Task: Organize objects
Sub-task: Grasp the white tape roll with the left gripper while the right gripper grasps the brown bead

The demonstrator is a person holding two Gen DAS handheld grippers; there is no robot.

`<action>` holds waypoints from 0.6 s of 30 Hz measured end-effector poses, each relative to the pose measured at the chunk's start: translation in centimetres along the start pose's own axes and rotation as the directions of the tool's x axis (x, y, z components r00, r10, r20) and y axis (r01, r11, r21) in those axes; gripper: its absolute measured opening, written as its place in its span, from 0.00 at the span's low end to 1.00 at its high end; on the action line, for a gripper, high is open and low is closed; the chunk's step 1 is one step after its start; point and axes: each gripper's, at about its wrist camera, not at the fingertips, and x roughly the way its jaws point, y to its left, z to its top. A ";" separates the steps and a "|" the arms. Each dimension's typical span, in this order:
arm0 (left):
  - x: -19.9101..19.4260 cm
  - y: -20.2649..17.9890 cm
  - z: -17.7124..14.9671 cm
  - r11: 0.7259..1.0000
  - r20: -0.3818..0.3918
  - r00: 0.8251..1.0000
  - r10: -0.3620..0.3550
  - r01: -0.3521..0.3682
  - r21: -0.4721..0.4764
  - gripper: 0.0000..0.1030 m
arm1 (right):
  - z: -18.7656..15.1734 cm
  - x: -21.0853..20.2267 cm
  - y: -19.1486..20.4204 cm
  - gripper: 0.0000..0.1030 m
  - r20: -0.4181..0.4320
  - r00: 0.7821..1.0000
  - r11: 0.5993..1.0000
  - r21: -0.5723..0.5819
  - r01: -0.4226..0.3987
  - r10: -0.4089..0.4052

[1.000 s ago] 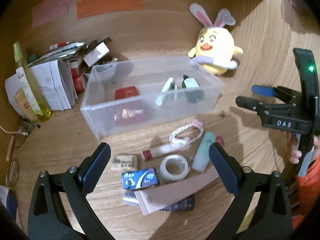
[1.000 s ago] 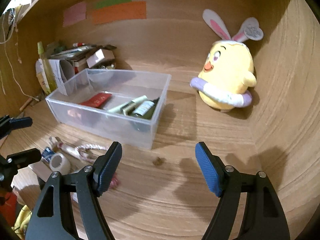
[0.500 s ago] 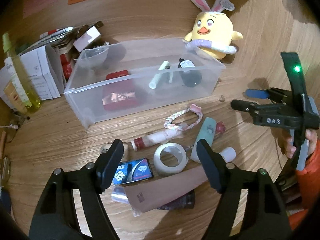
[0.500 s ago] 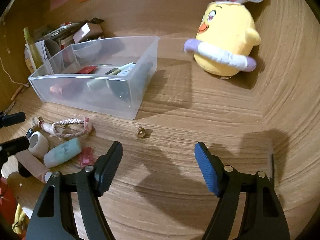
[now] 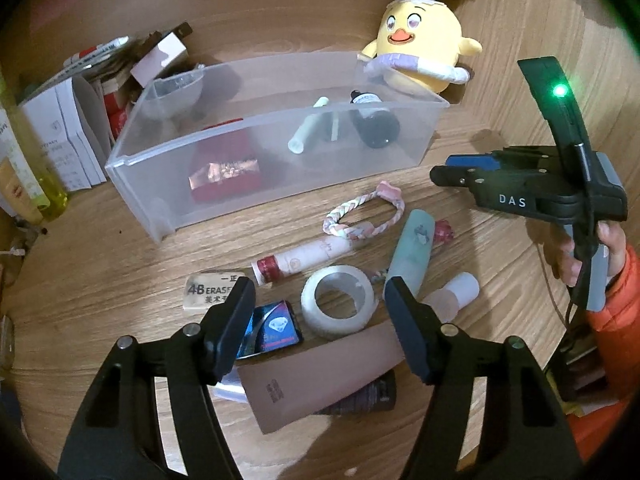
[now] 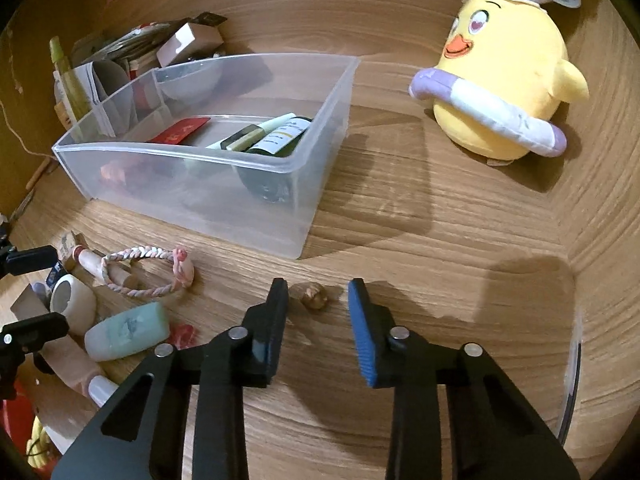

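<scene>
Wooden bench [image 6: 440, 240]: one clear bin [image 6: 304, 200] far left, one plush chick [image 6: 508, 80], one tape roll [image 5: 338, 302]. Left tool [image 5: 320, 300] half-wide over tape, closing; right tool [image 6: 318, 300] narrowing around one nut [image 6: 314, 296], untouched.

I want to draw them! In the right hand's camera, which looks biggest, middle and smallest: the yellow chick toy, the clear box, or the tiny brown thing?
1. clear box
2. yellow chick toy
3. tiny brown thing
</scene>
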 end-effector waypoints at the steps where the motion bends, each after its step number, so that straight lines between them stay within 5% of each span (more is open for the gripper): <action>1: 0.2 0.0 0.0 1.000 -0.003 1.000 -0.006 0.006 0.000 0.64 | 0.0 0.0 0.1 0.19 0.000 1.000 1.000 -0.006 0.003 -0.003; 8: 1.1 -0.3 0.0 0.999 -0.031 0.999 -0.031 0.032 0.013 0.38 | 0.1 -0.6 0.3 0.13 0.024 1.000 1.000 -0.014 0.012 -0.012; 18: -0.6 0.1 0.4 1.000 0.038 0.999 -0.021 0.022 -0.014 0.38 | -0.3 -3.9 0.9 0.13 0.097 0.995 1.000 -0.005 -0.016 0.017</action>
